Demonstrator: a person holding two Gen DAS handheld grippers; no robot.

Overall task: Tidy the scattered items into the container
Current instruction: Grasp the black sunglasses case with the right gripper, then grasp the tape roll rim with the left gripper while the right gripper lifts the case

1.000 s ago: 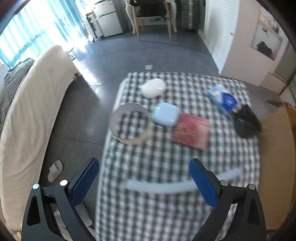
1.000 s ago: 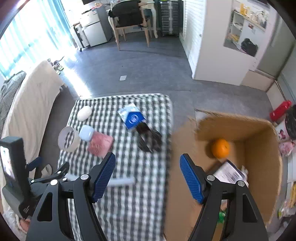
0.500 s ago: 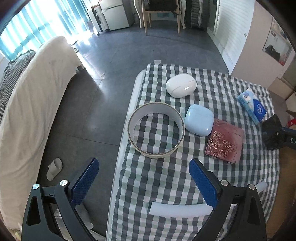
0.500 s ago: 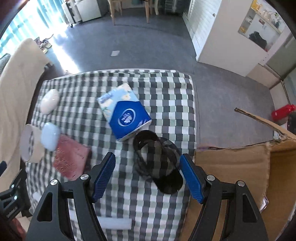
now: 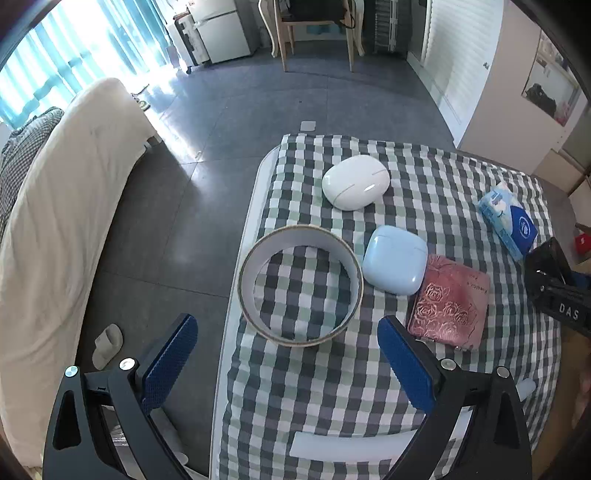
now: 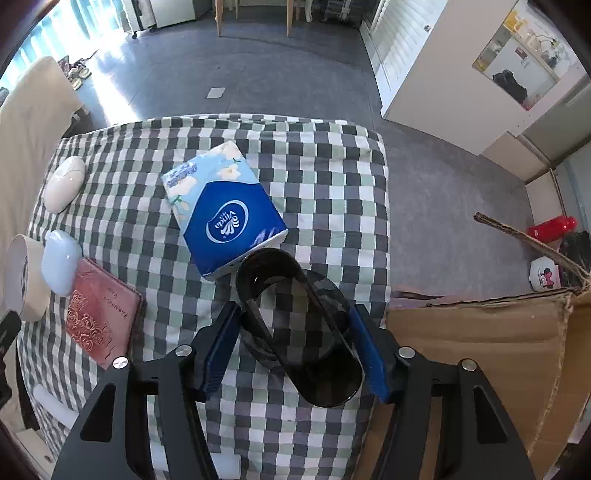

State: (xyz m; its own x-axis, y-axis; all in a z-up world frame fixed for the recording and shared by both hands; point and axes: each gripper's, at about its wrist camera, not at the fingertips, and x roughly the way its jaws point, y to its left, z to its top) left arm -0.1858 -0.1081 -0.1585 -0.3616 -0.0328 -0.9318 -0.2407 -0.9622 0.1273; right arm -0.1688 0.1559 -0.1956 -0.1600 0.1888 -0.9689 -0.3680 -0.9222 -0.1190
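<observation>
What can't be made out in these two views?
- Cardboard box interior: right wrist view, hidden by its near wall.
- White tube: left wrist view, ends hidden behind the left gripper.
- Pad contact on the dark tinted object: right gripper fingers, unclear.

Grey floor point(image 5: 280, 107), sunlit window point(image 5: 55, 62), wooden chair point(image 5: 314, 33)

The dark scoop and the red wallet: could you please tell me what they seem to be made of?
Dark scoop: probably smoked translucent plastic, glossy; the checked cloth shows through its wall. Red wallet: leather or an imitation, I cannot tell which; it has embossed roses and a slight sheen.
</observation>
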